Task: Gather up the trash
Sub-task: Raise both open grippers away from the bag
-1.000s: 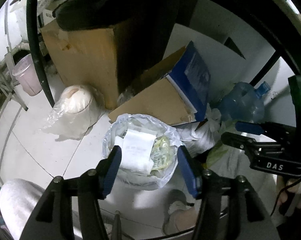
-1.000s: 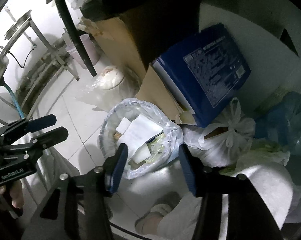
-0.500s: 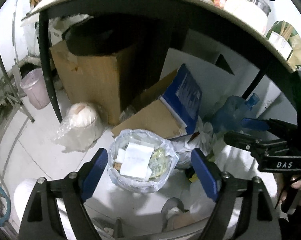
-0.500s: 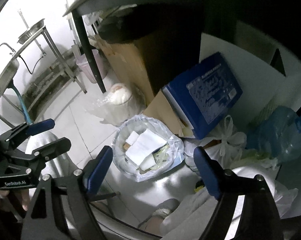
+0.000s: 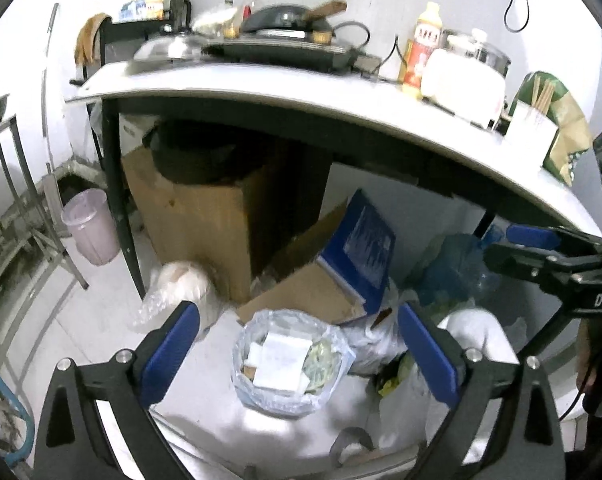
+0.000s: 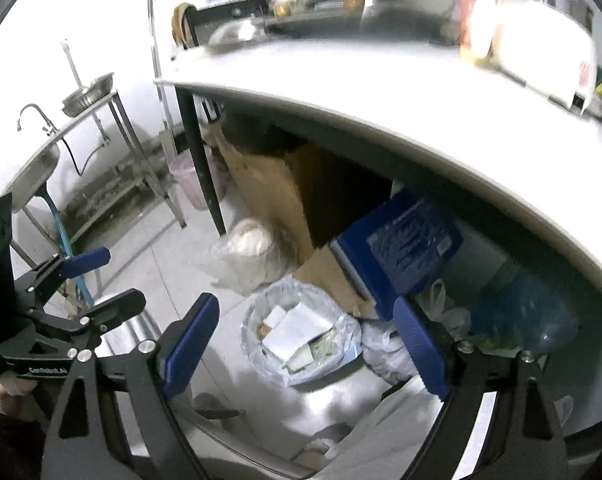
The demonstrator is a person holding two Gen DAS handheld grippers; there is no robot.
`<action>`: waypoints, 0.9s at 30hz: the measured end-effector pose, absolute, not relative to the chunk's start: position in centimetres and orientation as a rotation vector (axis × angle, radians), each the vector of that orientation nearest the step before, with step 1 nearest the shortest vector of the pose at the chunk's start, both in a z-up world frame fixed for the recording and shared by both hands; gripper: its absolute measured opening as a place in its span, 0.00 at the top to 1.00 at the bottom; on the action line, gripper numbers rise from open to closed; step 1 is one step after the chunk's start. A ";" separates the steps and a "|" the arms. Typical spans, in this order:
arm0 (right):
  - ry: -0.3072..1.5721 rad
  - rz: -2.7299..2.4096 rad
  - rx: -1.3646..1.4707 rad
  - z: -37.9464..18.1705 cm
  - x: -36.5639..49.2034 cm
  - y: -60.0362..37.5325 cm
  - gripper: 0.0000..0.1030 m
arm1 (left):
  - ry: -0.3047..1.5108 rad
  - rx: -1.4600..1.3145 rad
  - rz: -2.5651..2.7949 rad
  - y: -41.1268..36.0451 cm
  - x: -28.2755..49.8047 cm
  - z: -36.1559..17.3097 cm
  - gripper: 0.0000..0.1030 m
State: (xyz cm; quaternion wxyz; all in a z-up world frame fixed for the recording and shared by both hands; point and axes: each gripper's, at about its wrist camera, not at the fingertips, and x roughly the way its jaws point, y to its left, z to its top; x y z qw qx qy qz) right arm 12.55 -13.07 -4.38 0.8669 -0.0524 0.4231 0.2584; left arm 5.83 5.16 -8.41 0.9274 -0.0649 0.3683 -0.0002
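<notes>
A small trash bin lined with a clear bag point(image 5: 289, 364) stands on the floor under a white table point(image 5: 341, 100). It holds white paper and wrappers and also shows in the right wrist view point(image 6: 301, 336). My left gripper point(image 5: 297, 352) is open and empty, well above the bin. My right gripper point(image 6: 305, 344) is open and empty too, also above the bin. Each gripper shows in the other's view, the right one point(image 5: 549, 256) at the right edge and the left one point(image 6: 85, 284) at the left edge.
Under the table are a brown cardboard box point(image 5: 205, 220), a blue box point(image 5: 365, 244), tied white bags point(image 6: 385, 348), a blue water jug point(image 6: 529, 312) and a bagged roll point(image 5: 185, 288). A pink bucket point(image 5: 89, 224) and a metal sink stand point(image 6: 81, 160) are at the left. Cookware, bottles and a rice cooker crowd the tabletop.
Both grippers have risen and pulled back from the bin, and their jaws have opened wider. The tabletop has come into view.
</notes>
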 end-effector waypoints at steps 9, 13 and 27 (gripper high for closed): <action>0.752 0.541 -0.093 2.0 11.0 -14.3 0.11 | 0.652 -0.106 0.020 4.3 4.5 -3.1 0.00; 0.696 0.540 -0.091 4.4 10.1 -14.9 0.10 | 0.610 -0.058 0.025 3.5 4.0 -0.7 0.00; 0.529 0.563 -0.084 11.9 6.9 -15.6 0.01 | 0.467 -0.062 0.019 2.8 2.1 5.3 0.00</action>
